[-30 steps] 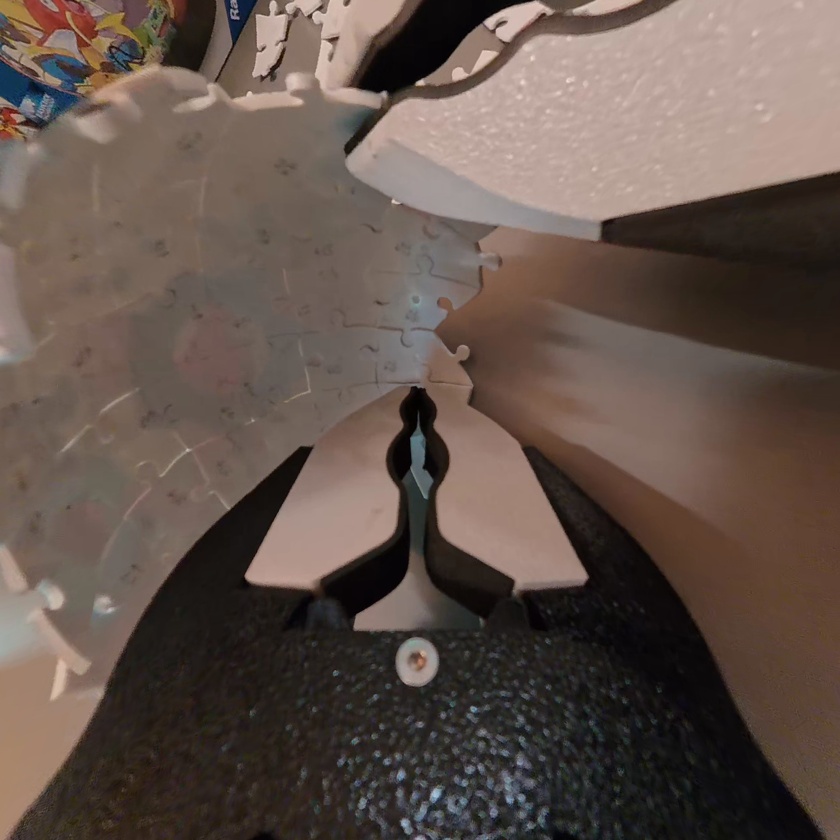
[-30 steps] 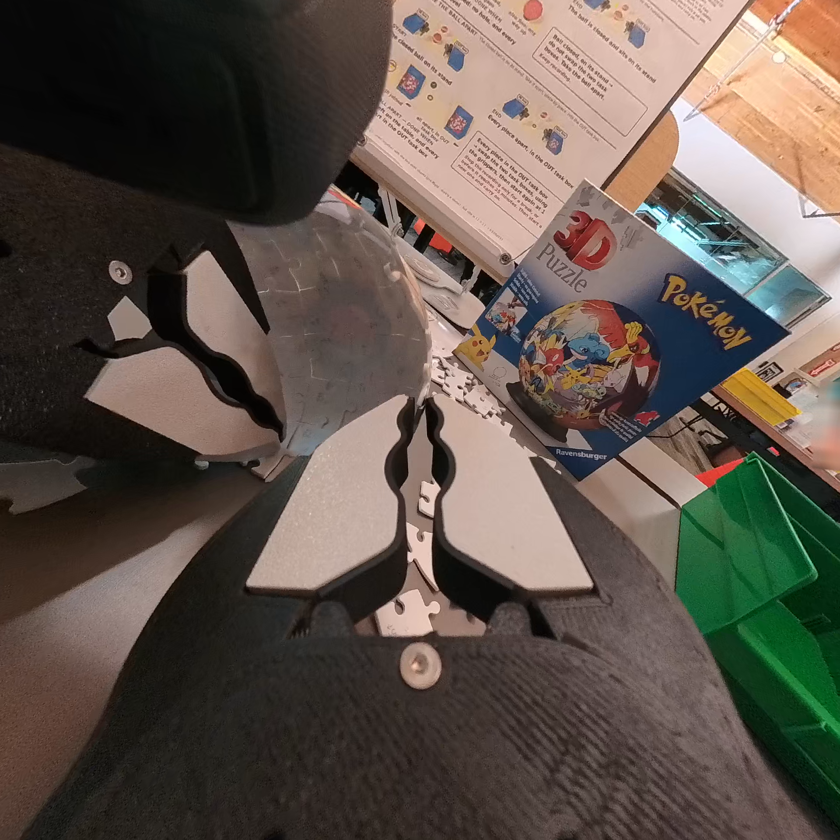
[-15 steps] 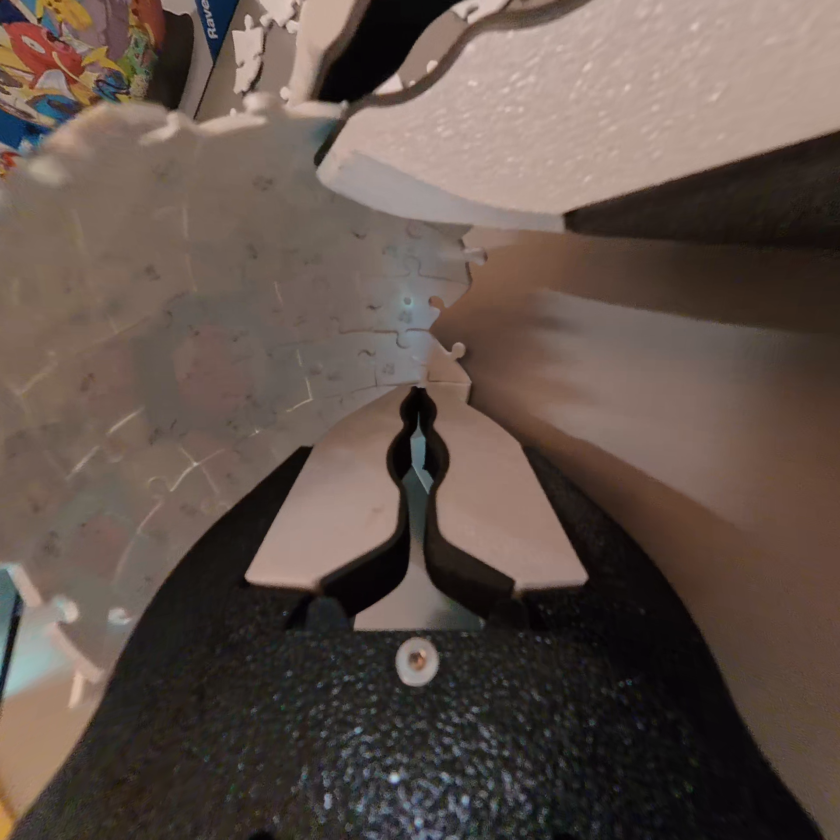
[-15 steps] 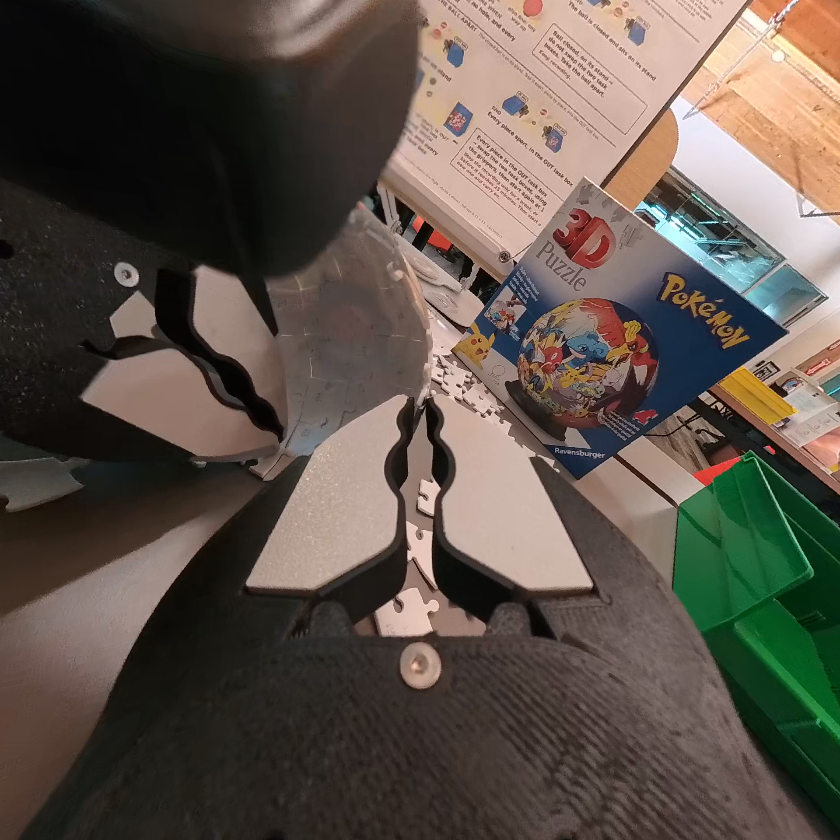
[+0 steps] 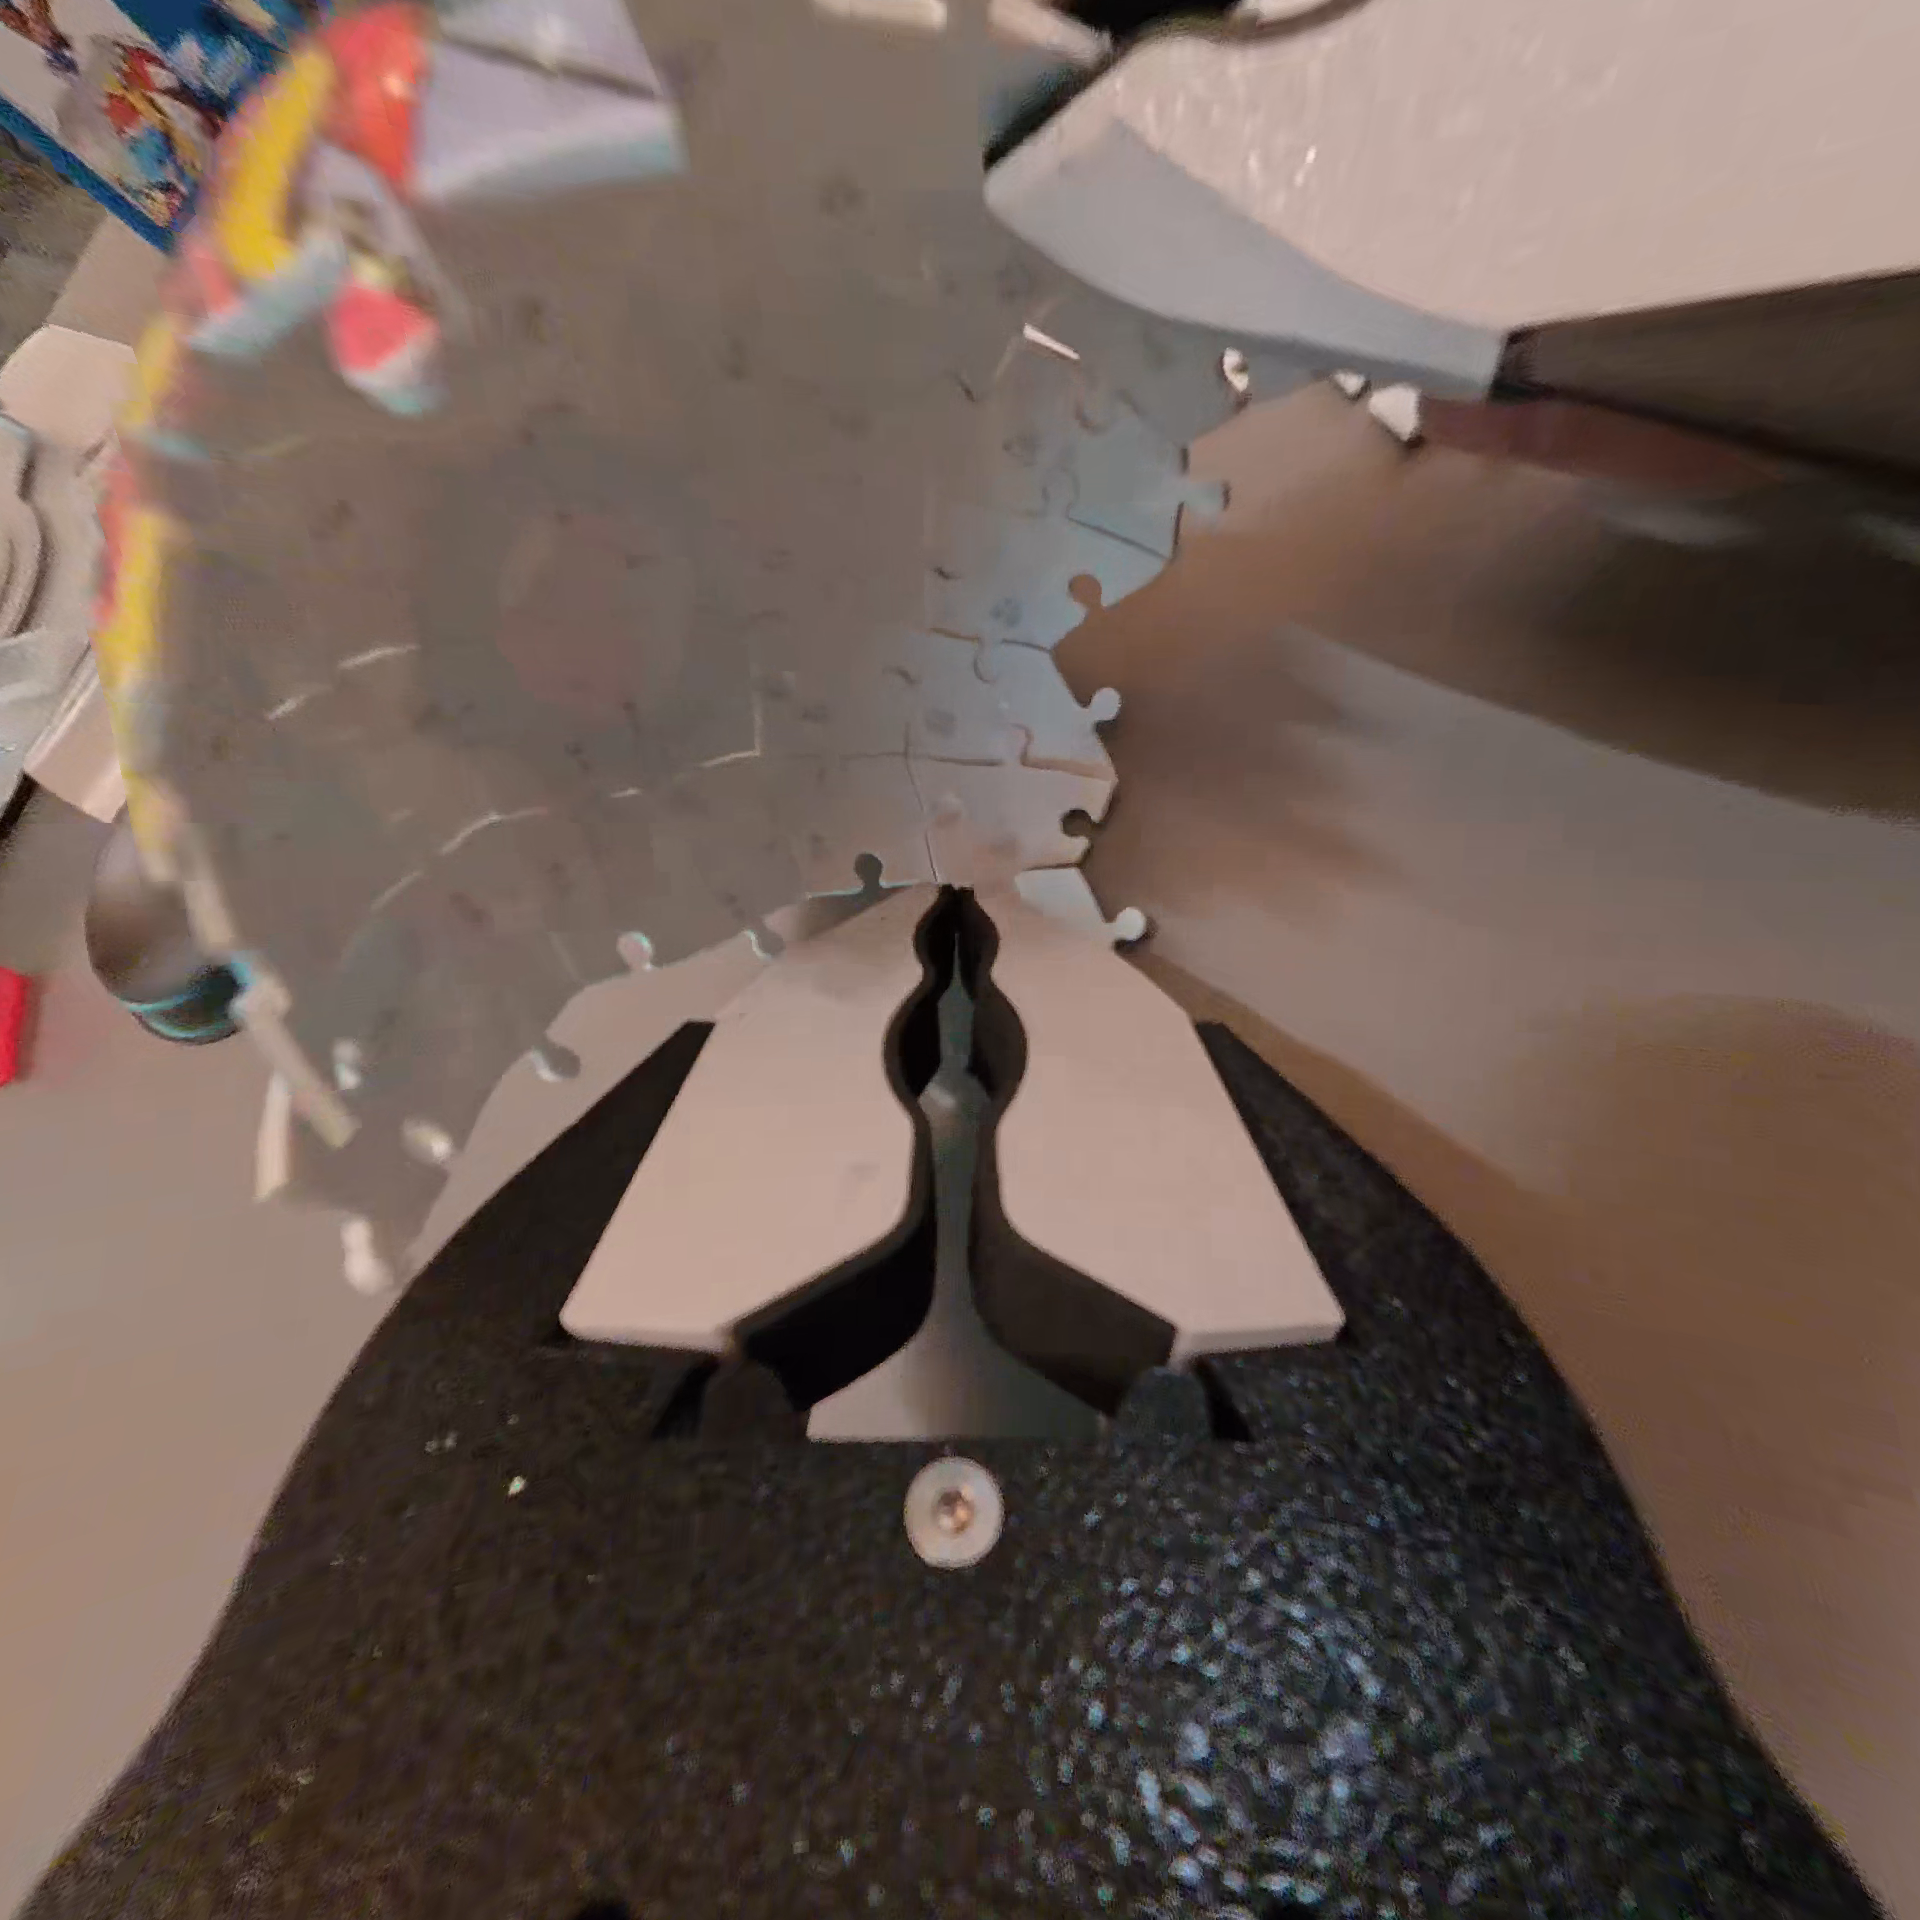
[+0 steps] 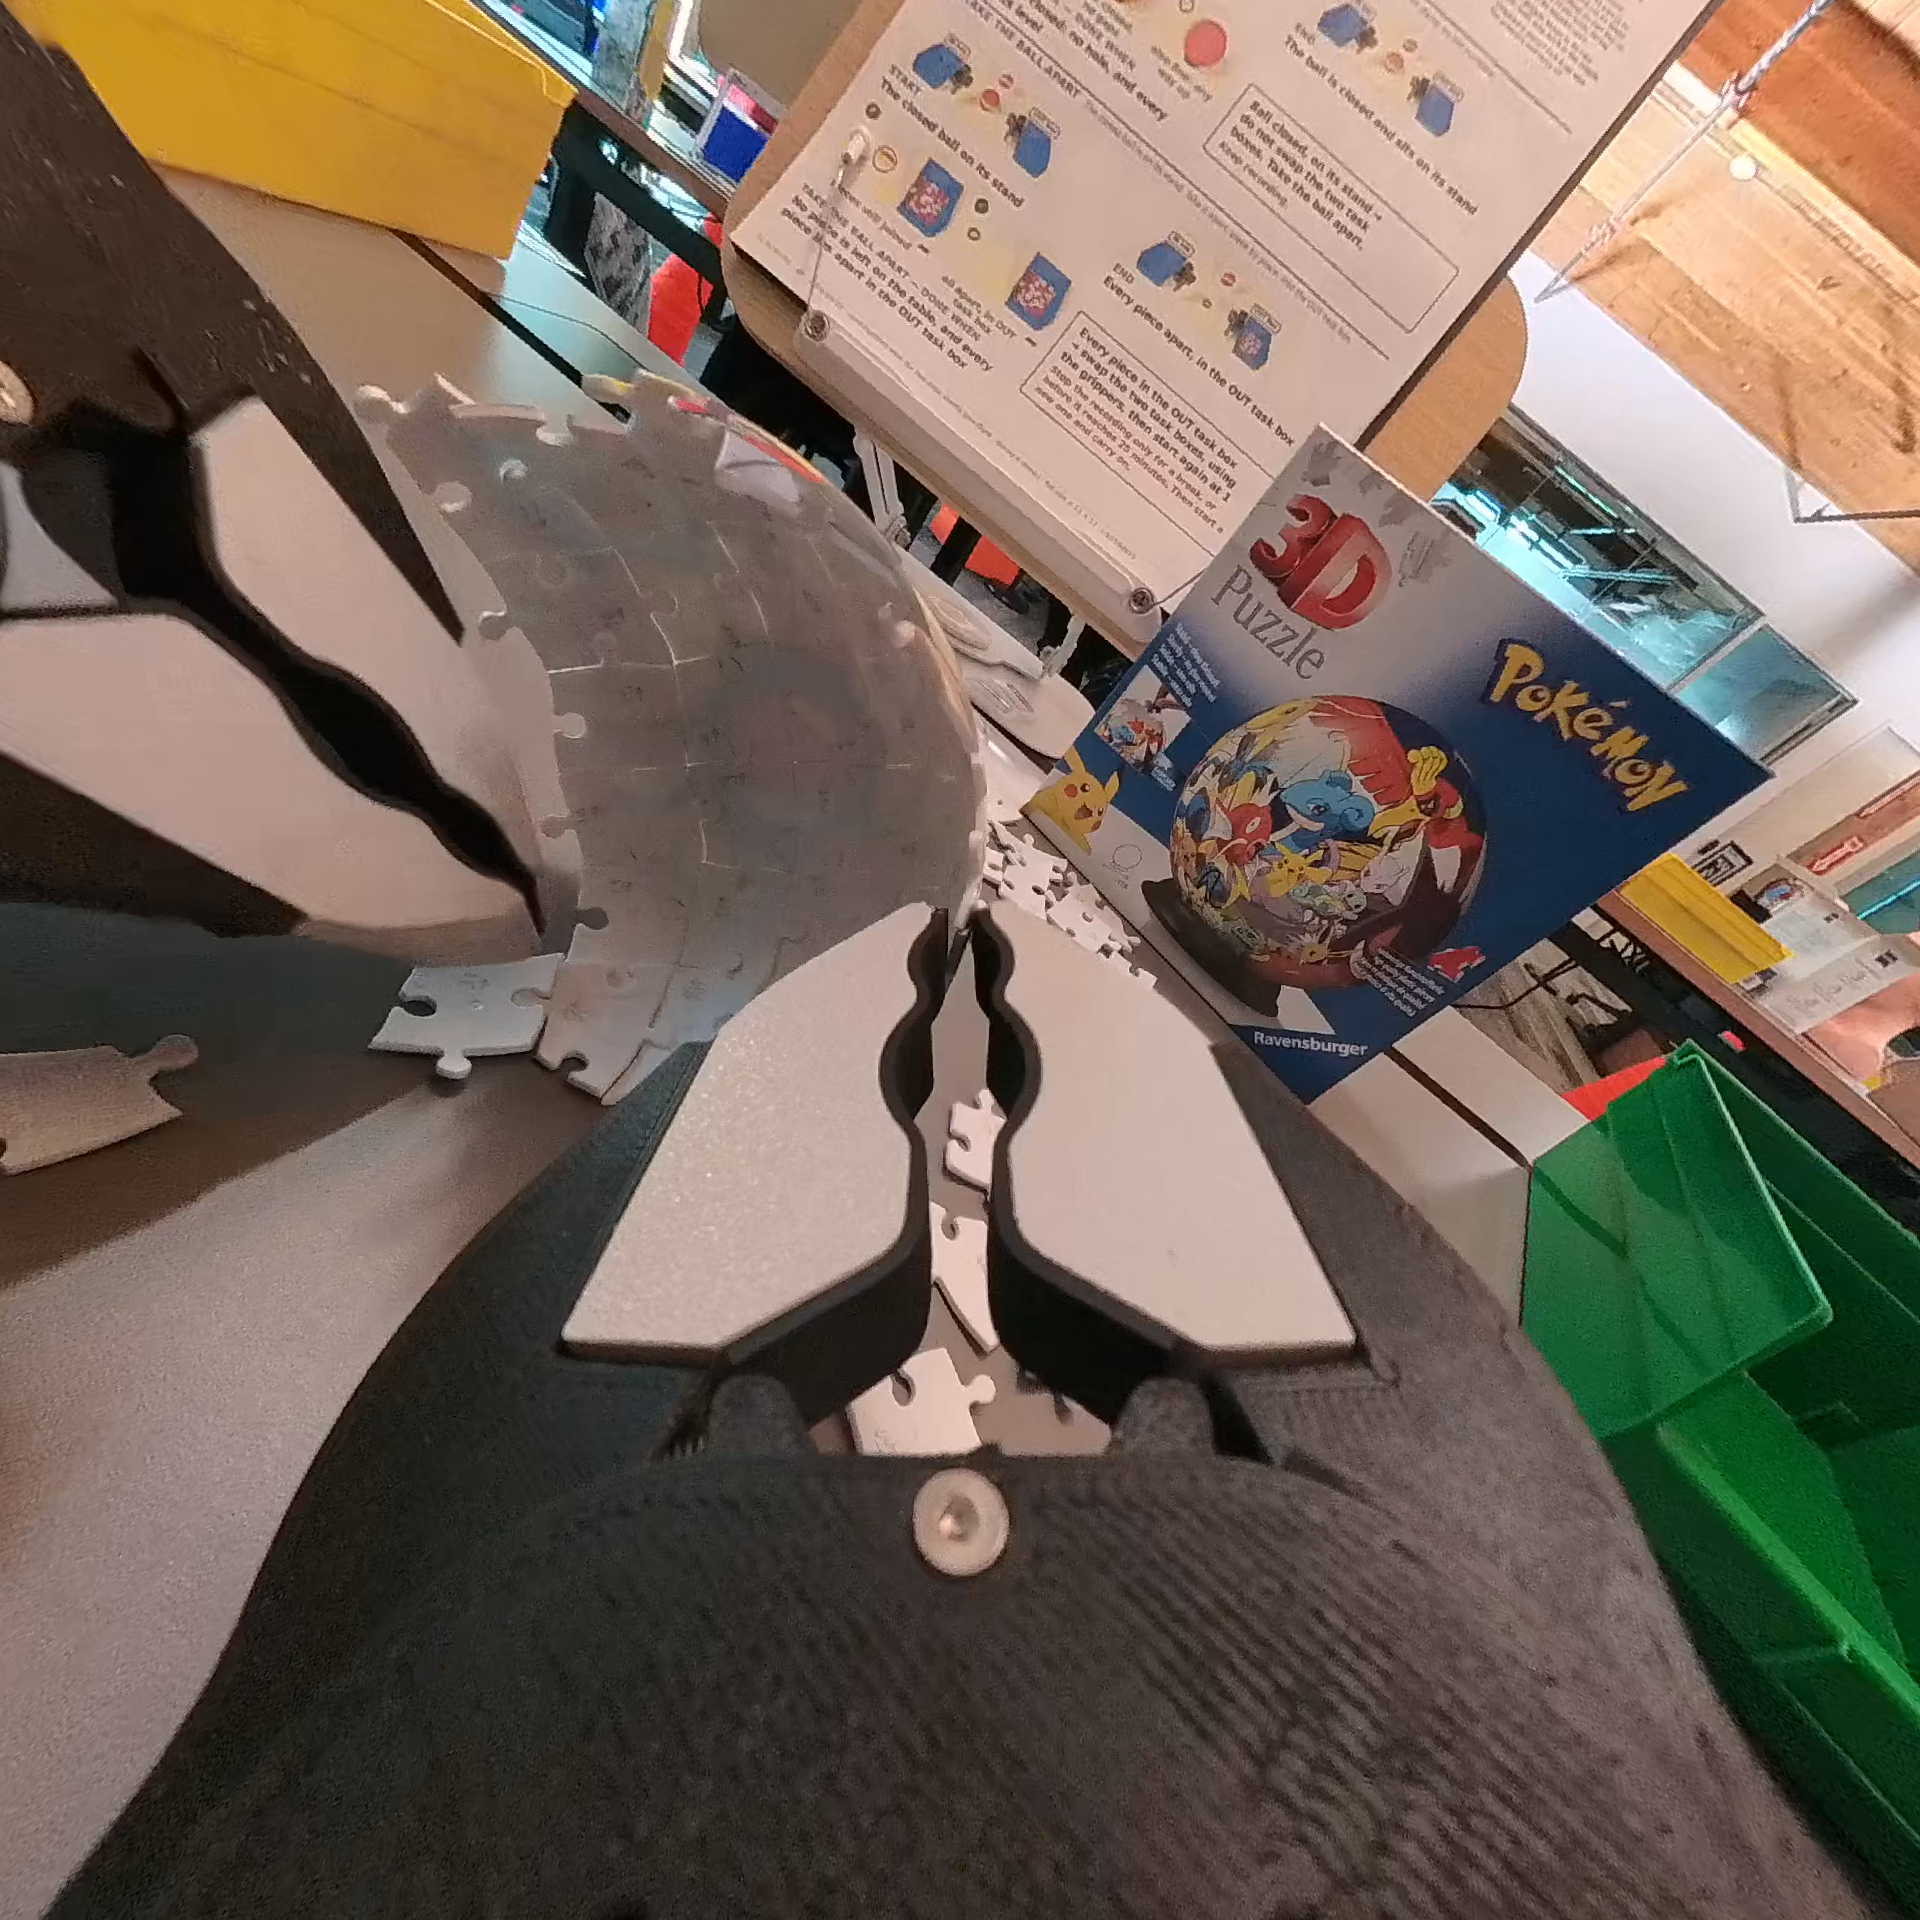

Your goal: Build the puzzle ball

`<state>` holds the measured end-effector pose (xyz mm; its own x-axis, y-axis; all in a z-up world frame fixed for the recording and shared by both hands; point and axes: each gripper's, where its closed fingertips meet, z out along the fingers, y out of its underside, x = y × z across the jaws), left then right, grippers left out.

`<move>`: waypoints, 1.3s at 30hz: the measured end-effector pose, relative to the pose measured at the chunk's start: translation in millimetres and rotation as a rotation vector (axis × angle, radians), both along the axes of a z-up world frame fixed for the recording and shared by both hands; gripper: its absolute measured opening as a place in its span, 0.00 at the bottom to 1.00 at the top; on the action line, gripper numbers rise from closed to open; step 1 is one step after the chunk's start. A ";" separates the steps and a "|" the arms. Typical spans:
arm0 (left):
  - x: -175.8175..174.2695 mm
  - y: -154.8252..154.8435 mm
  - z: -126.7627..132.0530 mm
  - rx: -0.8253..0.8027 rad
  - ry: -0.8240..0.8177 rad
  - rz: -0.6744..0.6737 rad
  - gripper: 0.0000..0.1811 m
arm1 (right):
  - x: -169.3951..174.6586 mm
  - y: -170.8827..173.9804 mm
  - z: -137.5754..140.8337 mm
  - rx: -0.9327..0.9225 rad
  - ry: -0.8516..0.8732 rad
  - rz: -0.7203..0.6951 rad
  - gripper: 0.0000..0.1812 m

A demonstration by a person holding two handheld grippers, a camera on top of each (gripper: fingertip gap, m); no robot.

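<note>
The part-built puzzle ball (image 5: 623, 644) is a curved shell with a grey inside and a coloured outside, its rim jagged with tabs. In the left wrist view my left gripper (image 5: 954, 902) is shut on its lower rim. In the right wrist view the shell (image 6: 748, 748) stands on edge between both grippers. My right gripper (image 6: 961, 920) is shut on its right rim, and my left gripper (image 6: 525, 904) pinches its left rim. One of the right gripper's fingers (image 5: 1455, 156) shows at the top right of the left wrist view.
Loose white pieces (image 6: 468, 1013) lie on the table (image 6: 156, 1403) below the shell, with more (image 6: 1049, 883) behind it. The puzzle box (image 6: 1403, 779) and an instruction board (image 6: 1143, 208) stand behind. Green bins (image 6: 1714, 1299) are at the right, a yellow bin (image 6: 312, 104) far left. My hands' fingertips stand some 10 cm from each other.
The shell and my left gripper have swung: the left gripper sits lower and further left in the right wrist view. The shell's coloured outside now shows. Both grips have held.
</note>
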<state>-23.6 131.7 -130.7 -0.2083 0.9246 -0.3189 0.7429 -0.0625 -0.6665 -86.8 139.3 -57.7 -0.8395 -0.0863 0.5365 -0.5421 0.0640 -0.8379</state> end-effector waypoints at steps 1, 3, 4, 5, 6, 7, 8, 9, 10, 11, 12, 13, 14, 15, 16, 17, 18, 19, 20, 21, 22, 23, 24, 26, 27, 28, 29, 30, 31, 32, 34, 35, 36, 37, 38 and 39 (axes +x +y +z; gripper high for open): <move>-0.8 -1.1 -2.4 -0.009 -0.014 0.002 0.00 | 0.4 0.3 0.8 -0.004 0.003 0.001 0.03; -3.0 -2.4 -5.4 -0.025 -0.030 -0.003 0.00 | 2.5 0.5 1.9 -0.014 0.006 0.012 0.03; -3.6 -3.7 -5.6 -0.035 -0.036 -0.001 0.00 | 3.0 0.6 2.4 -0.017 0.007 0.013 0.03; -3.8 -4.7 -5.9 -0.044 -0.047 -0.001 0.00 | 3.5 0.6 2.7 -0.019 0.008 0.015 0.03; -4.0 -5.0 -6.3 -0.053 -0.057 -0.005 0.00 | 3.9 0.6 3.0 -0.021 0.005 0.018 0.03; -4.0 -5.0 -6.6 -0.064 -0.068 -0.011 0.00 | 4.0 0.6 3.1 -0.022 0.000 0.018 0.03; -4.1 -4.5 -7.1 -0.074 -0.081 -0.021 0.00 | 4.3 0.5 3.2 -0.022 -0.006 0.021 0.03; -4.4 -3.8 -7.3 -0.086 -0.093 -0.032 0.00 | 4.9 0.5 3.5 -0.025 -0.011 0.025 0.03; -4.8 -3.2 -7.3 -0.100 -0.106 -0.044 0.00 | 5.9 0.8 4.5 -0.030 -0.014 0.032 0.03; -4.9 -2.9 -7.3 -0.120 -0.121 -0.056 0.00 | 7.3 1.0 5.7 -0.037 -0.015 0.039 0.03; -4.9 -3.0 -7.2 -0.138 -0.136 -0.063 0.00 | 7.9 1.1 5.8 -0.039 -0.016 0.041 0.03; -5.0 -3.0 -7.2 -0.149 -0.146 -0.064 0.00 | 7.8 1.0 5.6 -0.037 -0.013 0.038 0.03; -5.3 -3.0 -7.1 -0.157 -0.149 -0.063 0.00 | 7.6 1.0 5.5 -0.037 -0.013 0.037 0.03; -5.4 -3.0 -7.0 -0.166 -0.148 -0.065 0.00 | 7.4 1.1 5.8 -0.038 -0.018 0.038 0.03; -5.4 -3.0 -6.9 -0.177 -0.146 -0.068 0.00 | 7.0 1.0 5.6 -0.037 -0.022 0.038 0.03; -5.5 -3.0 -6.7 -0.185 -0.141 -0.070 0.00 | 7.0 1.1 5.7 -0.037 -0.022 0.039 0.03; -5.7 -3.0 -6.5 -0.184 -0.129 -0.067 0.00 | 7.1 1.4 5.9 -0.039 -0.019 0.039 0.03; -6.0 -3.1 -5.6 -0.173 -0.107 -0.058 0.00 | 6.8 1.4 5.8 -0.038 -0.012 0.035 0.03; -6.8 -2.3 -3.5 -0.154 -0.074 -0.049 0.00 | 6.5 1.4 5.6 -0.038 -0.007 0.033 0.03; -7.7 -1.3 -0.2 -0.133 -0.037 -0.042 0.00 | 6.5 1.6 5.8 -0.039 -0.006 0.033 0.03; -7.7 -0.9 3.2 -0.122 -0.011 -0.038 0.00 | 6.4 1.6 5.9 -0.039 -0.008 0.032 0.03; -6.4 -0.3 4.8 -0.119 -0.008 -0.044 0.00 | 6.2 1.6 5.9 -0.039 -0.008 0.033 0.03; -4.5 0.3 4.7 -0.125 -0.024 -0.056 0.00 | 6.4 1.6 6.0 -0.040 -0.008 0.034 0.02; -4.1 4.2 2.3 -0.138 -0.056 -0.096 0.00 | 6.6 1.5 6.0 -0.041 -0.006 0.034 0.02; -5.4 7.5 0.0 -0.137 -0.070 -0.122 0.00 | 6.9 1.5 6.2 -0.042 -0.006 0.036 0.02; -6.7 9.2 -2.1 -0.140 -0.083 -0.137 0.00 | 7.0 1.6 6.4 -0.043 -0.007 0.036 0.02; -7.7 9.1 -4.0 -0.146 -0.097 -0.141 0.00 | 7.0 1.7 6.4 -0.042 -0.007 0.037 0.02; -8.6 8.6 -6.1 -0.149 -0.111 -0.141 0.00 | 7.0 1.6 6.3 -0.042 -0.007 0.036 0.02; -10.6 8.3 -6.6 -0.149 -0.109 -0.141 0.00 | 6.9 1.6 6.2 -0.042 -0.009 0.036 0.03; -12.4 8.3 -6.7 -0.143 -0.104 -0.142 0.00 | 7.1 1.8 6.4 -0.043 -0.012 0.039 0.03; -14.0 8.1 -7.1 -0.120 -0.103 -0.142 0.00 | 7.5 1.8 6.5 -0.043 -0.013 0.041 0.03; -14.1 8.0 -7.3 -0.106 -0.102 -0.142 0.00 | 7.2 1.7 6.1 -0.041 -0.013 0.040 0.03; -14.2 8.0 -7.6 -0.094 -0.099 -0.142 0.00 | 7.5 1.7 6.2 -0.042 -0.016 0.042 0.03; -14.2 8.0 -7.7 -0.084 -0.092 -0.144 0.00 | 7.7 1.6 6.1 -0.041 -0.020 0.043 0.03; -14.3 8.0 -7.6 -0.074 -0.084 -0.146 0.00 | 7.7 1.6 6.0 -0.040 -0.019 0.043 0.03; -14.4 7.9 -7.5 -0.064 -0.077 -0.144 0.00 | 7.6 1.7 6.1 -0.041 -0.017 0.042 0.03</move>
<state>-38.0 139.6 -138.2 -0.0476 0.9204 -0.3881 0.7721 -0.2126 -0.5988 -79.2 140.9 -51.6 -0.8445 -0.0996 0.5263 -0.5295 0.0073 -0.8483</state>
